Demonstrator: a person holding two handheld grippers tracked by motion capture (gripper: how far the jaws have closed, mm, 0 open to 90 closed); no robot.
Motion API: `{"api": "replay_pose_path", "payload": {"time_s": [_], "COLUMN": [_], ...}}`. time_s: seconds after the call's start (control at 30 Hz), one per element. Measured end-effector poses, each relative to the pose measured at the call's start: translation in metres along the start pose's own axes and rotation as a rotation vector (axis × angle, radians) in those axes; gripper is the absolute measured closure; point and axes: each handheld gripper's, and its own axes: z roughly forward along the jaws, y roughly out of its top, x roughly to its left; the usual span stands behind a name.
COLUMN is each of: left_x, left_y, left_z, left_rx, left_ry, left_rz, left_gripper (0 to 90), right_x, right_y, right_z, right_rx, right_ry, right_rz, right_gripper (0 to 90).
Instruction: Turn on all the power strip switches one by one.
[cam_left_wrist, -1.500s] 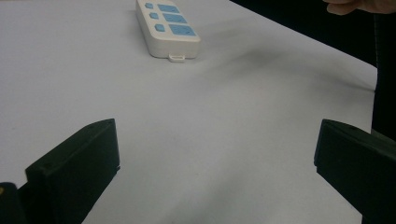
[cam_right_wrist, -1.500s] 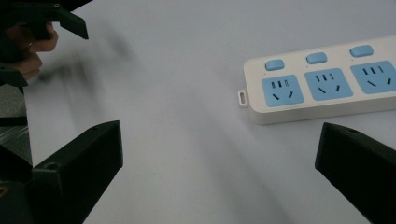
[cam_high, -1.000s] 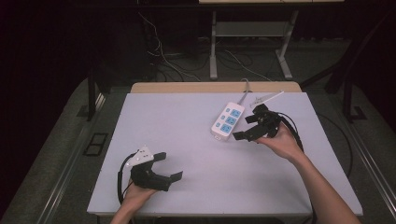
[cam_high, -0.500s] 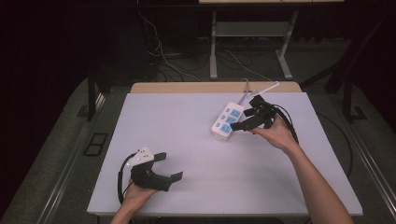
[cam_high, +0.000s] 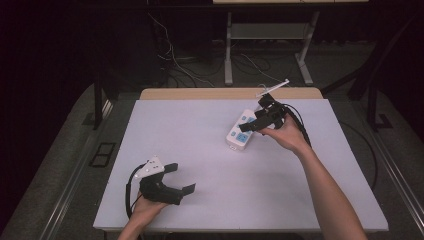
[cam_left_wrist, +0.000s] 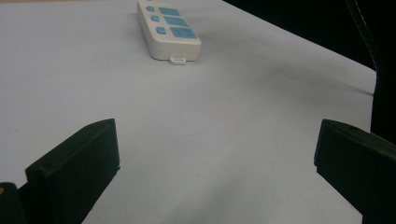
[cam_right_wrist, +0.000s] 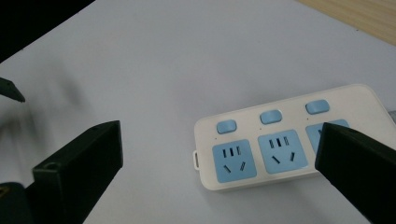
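White power strip (cam_high: 242, 130) with blue sockets is seen lying flat on the desk (cam_high: 200, 130), right of centre toward the far edge. Right claw (cam_high: 252, 125) is held just above it, jaws spread wide, nothing gripped. Left claw (cam_high: 181, 179) is rested near the front-left desk edge, wide open, empty, well apart from the strip

Right tool (cam_right_wrist: 215, 172), jaws spread wide, hovers above the power strip (cam_right_wrist: 289, 135).

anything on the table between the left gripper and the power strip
No. In the left gripper view, only bare table lies between the left gripper and the power strip.
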Motion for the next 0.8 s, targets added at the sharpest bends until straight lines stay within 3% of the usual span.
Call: {"api": "replay_pose_path", "payload": {"time_s": [0.17, 0.23, 0.27, 0.3, 0.43, 0.5, 0.6, 0.8], "left_x": [0.000, 0.000, 0.000, 0.000, 0.000, 0.000, 0.000, 0.000], "left_y": [0.000, 0.000, 0.000, 0.000, 0.000, 0.000, 0.000, 0.000], "left_z": [0.000, -0.001, -0.001, -0.001, -0.001, -0.001, -0.001, -0.001], "left_rx": [-0.002, -0.003, -0.003, -0.003, -0.004, -0.004, -0.004, -0.008], "left_ry": [-0.001, -0.001, -0.001, -0.002, -0.002, -0.003, -0.003, -0.002], "left_rz": [-0.001, 0.000, -0.001, -0.001, 0.000, 0.000, 0.000, -0.003], "left_gripper": [0.0, 0.0, 0.0, 0.0, 0.0, 0.0, 0.0, 0.0], "right_x": [0.000, 0.000, -0.001, -0.002, -0.002, -0.003, -0.005, -0.007], "right_y": [0.006, 0.007, 0.007, 0.008, 0.007, 0.007, 0.007, 0.006], "right_z": [0.008, 0.009, 0.010, 0.013, 0.017, 0.019, 0.024, 0.029], "right_rx": [0.008, 0.010, 0.009, 0.021, 0.023, 0.024, 0.027, 0.020], "right_ry": [-0.027, -0.008, -0.003, -0.005, -0.041, -0.048, -0.048, -0.020], "right_rz": [-0.008, -0.003, 0.001, -0.002, -0.017, -0.013, -0.014, -0.006], "right_gripper": [3.5, 22.0, 24.5, 32.9, 43.1, 53.6, 66.8, 81.5]}}
